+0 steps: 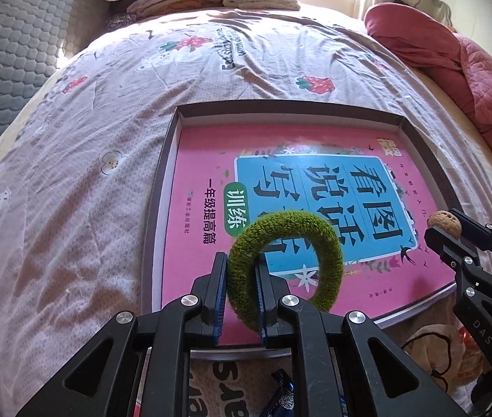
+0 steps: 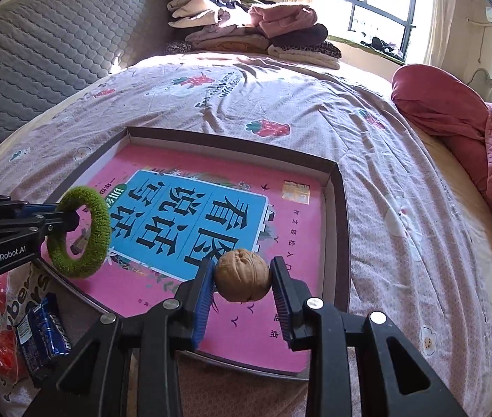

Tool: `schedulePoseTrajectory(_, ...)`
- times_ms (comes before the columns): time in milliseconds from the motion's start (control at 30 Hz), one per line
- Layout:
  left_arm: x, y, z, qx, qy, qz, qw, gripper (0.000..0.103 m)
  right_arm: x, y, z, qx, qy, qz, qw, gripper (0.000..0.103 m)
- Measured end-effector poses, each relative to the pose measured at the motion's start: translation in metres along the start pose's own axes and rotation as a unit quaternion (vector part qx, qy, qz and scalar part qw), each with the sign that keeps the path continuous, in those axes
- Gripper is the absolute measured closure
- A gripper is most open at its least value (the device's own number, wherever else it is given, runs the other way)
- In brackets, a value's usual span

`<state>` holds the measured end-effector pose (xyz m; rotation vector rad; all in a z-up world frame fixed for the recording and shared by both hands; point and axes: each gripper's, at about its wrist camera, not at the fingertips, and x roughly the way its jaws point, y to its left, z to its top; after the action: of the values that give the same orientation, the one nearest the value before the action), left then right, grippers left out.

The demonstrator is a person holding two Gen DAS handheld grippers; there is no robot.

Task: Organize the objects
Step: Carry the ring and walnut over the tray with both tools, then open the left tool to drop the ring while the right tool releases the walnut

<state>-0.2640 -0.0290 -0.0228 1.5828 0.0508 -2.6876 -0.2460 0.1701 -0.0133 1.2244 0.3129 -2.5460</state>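
I see a bed [image 2: 315,104] under a strawberry-print cover. A shallow dark-rimmed tray [image 2: 341,229] holding a pink book [image 2: 280,330] lies on it, with folded clothes [image 2: 252,31] stacked at the far end and a red quilt [image 2: 454,121] bunched on the right.

Left gripper [image 1: 241,279] clamping green fuzzy ring [image 1: 285,267], above pink book [image 1: 204,160] — in shallow box [image 1: 167,146]

Fuzzy green ring [image 1: 285,267]; wrinkled matt walnut [image 2: 242,275]; glossy pink book cover [image 2: 162,281]; crumpled cotton bedsheet [image 1: 72,208].
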Motion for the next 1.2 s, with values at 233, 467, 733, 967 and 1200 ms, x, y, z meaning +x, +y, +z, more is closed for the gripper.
schedulePoseTrajectory(233, 0.021, 0.003, 0.004, -0.003, 0.029, 0.007, 0.9996, 0.088, 0.010, -0.002, -0.002, -0.002, 0.028, -0.004, 1.000, 0.070)
schedulePoseTrajectory(467, 0.020, 0.004, 0.003, -0.006, 0.032, 0.006, 0.9994, 0.087, 0.017, -0.005, -0.005, 0.006, 0.050, 0.000, 0.999, 0.069)
schedulePoseTrajectory(733, 0.010, 0.011, 0.005, -0.019, 0.028, 0.004, 0.9994, 0.081, 0.013, -0.010, -0.004, 0.021, 0.050, 0.004, 0.999, 0.069)
schedulePoseTrajectory(967, -0.004, 0.010, 0.003, -0.023, 0.018, -0.007, 0.9996, 0.061, 0.003, -0.011, 0.000, 0.028, 0.033, 0.012, 0.999, 0.062)
schedulePoseTrajectory(1200, -0.017, 0.003, -0.003, -0.017, 0.010, -0.010, 0.9998, 0.051, -0.010, -0.012, 0.005, 0.027, 0.017, 0.016, 0.999, 0.060)
